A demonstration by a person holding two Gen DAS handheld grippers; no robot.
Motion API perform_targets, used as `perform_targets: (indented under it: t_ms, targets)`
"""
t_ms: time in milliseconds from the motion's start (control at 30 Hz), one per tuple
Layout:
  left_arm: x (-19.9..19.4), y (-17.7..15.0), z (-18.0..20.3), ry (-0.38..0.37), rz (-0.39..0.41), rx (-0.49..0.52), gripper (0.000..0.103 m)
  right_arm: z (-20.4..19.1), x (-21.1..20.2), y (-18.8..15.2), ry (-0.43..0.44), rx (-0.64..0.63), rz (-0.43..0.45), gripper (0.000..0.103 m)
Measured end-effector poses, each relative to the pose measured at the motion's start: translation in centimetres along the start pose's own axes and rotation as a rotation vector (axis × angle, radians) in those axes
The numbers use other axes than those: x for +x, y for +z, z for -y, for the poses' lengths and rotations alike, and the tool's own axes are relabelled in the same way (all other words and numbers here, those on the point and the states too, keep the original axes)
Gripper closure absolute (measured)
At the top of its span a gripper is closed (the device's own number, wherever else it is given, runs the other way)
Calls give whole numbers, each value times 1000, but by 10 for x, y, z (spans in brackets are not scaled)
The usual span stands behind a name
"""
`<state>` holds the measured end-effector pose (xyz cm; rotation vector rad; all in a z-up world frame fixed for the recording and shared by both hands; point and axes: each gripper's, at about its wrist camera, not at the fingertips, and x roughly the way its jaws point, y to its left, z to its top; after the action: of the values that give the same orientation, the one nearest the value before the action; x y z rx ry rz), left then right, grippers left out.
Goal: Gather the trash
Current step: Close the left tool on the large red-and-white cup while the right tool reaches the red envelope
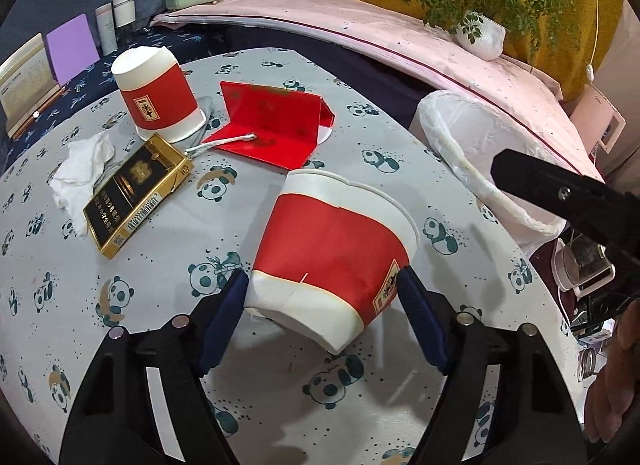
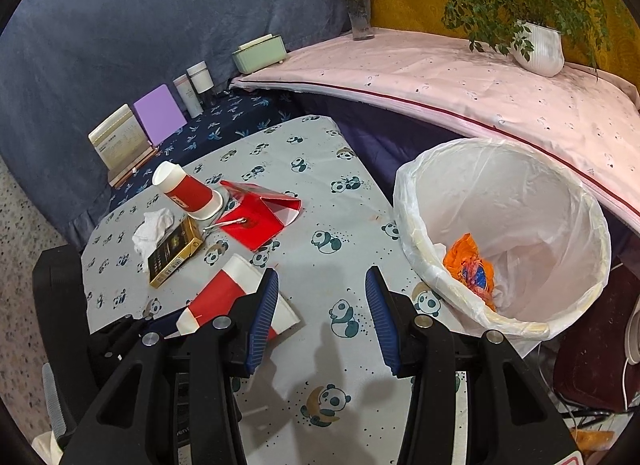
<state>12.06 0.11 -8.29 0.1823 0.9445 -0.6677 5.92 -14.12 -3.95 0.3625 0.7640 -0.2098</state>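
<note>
Left gripper [image 1: 322, 297]: jaws set either side of the crushed red-and-white paper cup [image 1: 332, 261], which lies tipped on the tabletop [image 1: 180, 233]; pads sit at the cup's sides, w/ contact likely on both, so it is read as clamped on the cup, not yet lifted.
Right gripper [image 2: 320, 305]: half open, nothing held; it hangs over bare cloth between cup and bin.
Bin [image 2: 560, 193]: white-lined, just beside the tabletop edge, orange wrapper [image 2: 466, 255] already inside.
Other trash: upright cup [image 1: 158, 97], red paper bag [image 1: 272, 125], black-and-gold carton [image 1: 138, 197], crumpled tissue [image 1: 84, 173], all grouped at the far-left part of the tabletop.
Task stage: judged early; approx. one item binned, five left.
Risk 1: cup wall is already dented, so more squeeze may fold it & let it slip out.
Risk 2: grip is near the cup's base; the rim end may swing down on lift.
Risk 3: the two grippers are close; a swing toward the bin may clip the right one.
</note>
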Motion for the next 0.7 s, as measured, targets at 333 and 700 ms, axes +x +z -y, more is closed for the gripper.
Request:
perform_targets:
  t_ms: [333, 700]
  targets:
    - [17, 2, 8, -38, -57, -53, 27, 2, -1, -1, -4, -1, 5, 58]
    - [-6, 3, 0, -1, -6, -108, 33, 8, -1, 4, -8, -1, 8, 58]
